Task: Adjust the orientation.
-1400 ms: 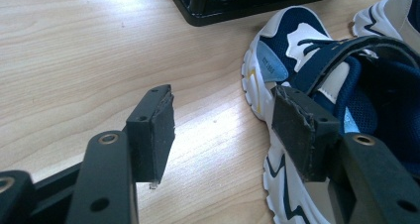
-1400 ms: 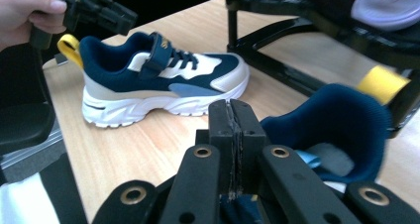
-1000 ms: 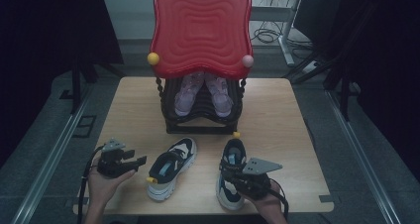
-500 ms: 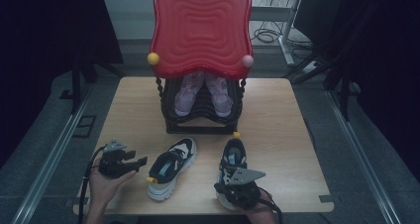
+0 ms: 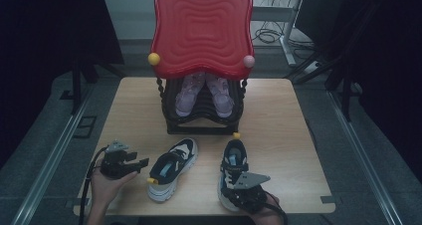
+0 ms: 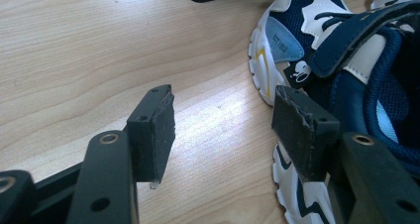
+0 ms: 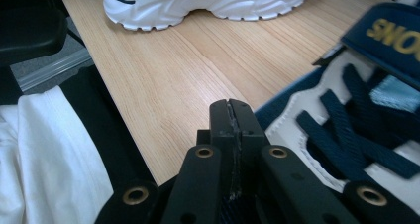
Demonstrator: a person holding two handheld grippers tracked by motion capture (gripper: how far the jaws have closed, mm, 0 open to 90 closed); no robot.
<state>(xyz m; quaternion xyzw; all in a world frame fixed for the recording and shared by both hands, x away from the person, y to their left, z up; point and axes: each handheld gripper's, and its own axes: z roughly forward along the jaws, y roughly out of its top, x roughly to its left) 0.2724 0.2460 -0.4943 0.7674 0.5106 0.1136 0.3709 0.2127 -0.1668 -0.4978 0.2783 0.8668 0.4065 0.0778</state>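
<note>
Two navy-and-white sneakers lie on the wooden table [image 5: 298, 135]. The left sneaker [image 5: 171, 168] points toward the back right; the right sneaker [image 5: 234, 160] points straight back. My left gripper [image 5: 142, 162] rests open on the table just left of the left sneaker. In the left gripper view its jaws [image 6: 223, 120] stand wide apart over bare wood, the right one close to that sneaker's side [image 6: 337, 65]. My right gripper [image 5: 238, 192] sits low over the right sneaker's heel. Its jaws [image 7: 232, 110] are pressed together beside the laced upper [image 7: 356, 110], with nothing visible between them.
A black shoe rack [image 5: 204, 120] with a tall red wavy panel [image 5: 201, 31] stands at the back middle and holds a pink pair [image 5: 204, 93]. The table's near edge lies right under my right gripper, with white clothing [image 7: 49, 149] beyond it.
My right gripper has slid back along the right sneaker toward the table's near edge. The left gripper and both sneakers have stayed put.
</note>
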